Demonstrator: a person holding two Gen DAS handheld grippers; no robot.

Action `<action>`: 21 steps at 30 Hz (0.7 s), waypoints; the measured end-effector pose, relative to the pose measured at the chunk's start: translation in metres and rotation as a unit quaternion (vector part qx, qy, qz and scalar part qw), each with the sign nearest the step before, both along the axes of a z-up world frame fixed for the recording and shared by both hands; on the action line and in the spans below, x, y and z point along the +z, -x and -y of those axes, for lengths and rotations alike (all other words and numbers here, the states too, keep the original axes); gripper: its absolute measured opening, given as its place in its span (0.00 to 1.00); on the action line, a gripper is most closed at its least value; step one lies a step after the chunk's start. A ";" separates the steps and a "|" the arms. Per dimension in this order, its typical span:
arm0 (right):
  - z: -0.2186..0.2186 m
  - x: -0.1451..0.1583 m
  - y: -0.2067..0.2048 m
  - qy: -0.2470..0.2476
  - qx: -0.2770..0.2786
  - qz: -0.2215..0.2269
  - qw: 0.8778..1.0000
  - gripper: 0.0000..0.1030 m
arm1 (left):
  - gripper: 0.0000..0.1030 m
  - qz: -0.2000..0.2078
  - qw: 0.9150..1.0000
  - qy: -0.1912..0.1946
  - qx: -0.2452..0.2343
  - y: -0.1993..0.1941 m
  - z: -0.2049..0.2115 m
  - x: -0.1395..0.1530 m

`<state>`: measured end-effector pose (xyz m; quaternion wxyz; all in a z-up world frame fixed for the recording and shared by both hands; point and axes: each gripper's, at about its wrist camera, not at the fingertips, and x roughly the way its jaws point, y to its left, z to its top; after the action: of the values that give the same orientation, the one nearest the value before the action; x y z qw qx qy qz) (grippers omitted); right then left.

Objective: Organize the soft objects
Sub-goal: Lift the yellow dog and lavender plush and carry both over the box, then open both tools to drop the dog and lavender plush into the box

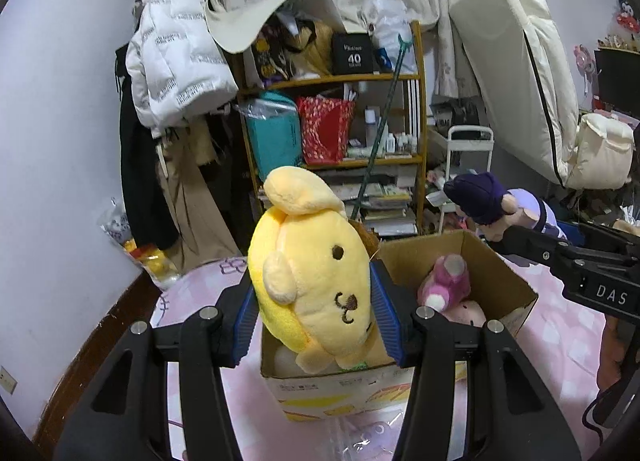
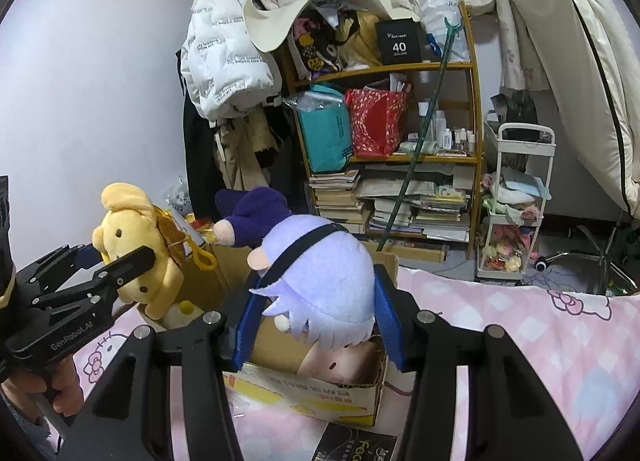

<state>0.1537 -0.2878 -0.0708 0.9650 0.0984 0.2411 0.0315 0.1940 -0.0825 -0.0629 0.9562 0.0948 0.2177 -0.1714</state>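
1. Both grippers are clamped on toys: the left gripper (image 1: 314,305) squeezes a yellow dog plush (image 1: 312,273) between its blue pads (image 1: 386,317), and the right gripper (image 2: 314,313) pinches a lavender-haired doll (image 2: 320,281) the same way.
2. Each toy hangs above the open cardboard box (image 1: 500,281), which sits on the pink bedspread (image 2: 520,325). A pink plush (image 1: 446,281) already lies inside.
3. Risk, as I judge it: both toys head for the same opening at once. The grippers could knock into each other, or one toy could push the other off line over the rim.
4. The yellow dog plush is gripped across its round head, with the body and feet hanging below. Soft stuffing gives under the pads, so it may slip out early and land on the box edge or on the bedspread.
5. The box looks light and its flaps stand up. A toy or finger catching a flap could tip or slide it across the soft bedding.
6. The lavender-haired doll is wide, with a dark purple hat (image 2: 252,209) and a black strap across its hair. It may snag on the box wall and sit on top instead of dropping in.
7. Appearance: the dog is bright yellow with a paler ear, dot eyes and a stitched nose. The doll has pale lilac felt hair cut into points.
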 end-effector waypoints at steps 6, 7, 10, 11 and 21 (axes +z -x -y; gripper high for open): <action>-0.002 -0.011 -0.005 0.006 0.003 -0.012 1.000 0.53 | 0.50 -0.025 1.000 -0.002 -0.008 -0.006 0.006 -0.012; -0.003 -0.012 -0.005 0.007 0.004 -0.013 1.000 0.53 | 0.50 -0.025 1.000 -0.004 -0.010 -0.006 0.007 -0.013; -0.004 -0.014 -0.006 0.007 0.007 -0.014 1.000 0.53 | 0.50 -0.026 1.000 -0.004 -0.015 -0.006 0.010 -0.014; -0.005 -0.015 -0.006 0.007 0.009 -0.015 1.000 0.53 | 0.50 -0.027 1.000 -0.001 -0.017 -0.006 0.010 -0.014; -0.008 -0.027 -0.009 0.006 0.023 -0.038 0.999 0.56 | 0.56 -0.037 0.999 -0.021 -0.018 -0.004 0.017 -0.022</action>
<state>0.1628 -0.2803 -0.0973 0.9548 0.0881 0.2797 0.0481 0.1981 -0.0996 -0.0848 0.9420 0.1122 0.2549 -0.1874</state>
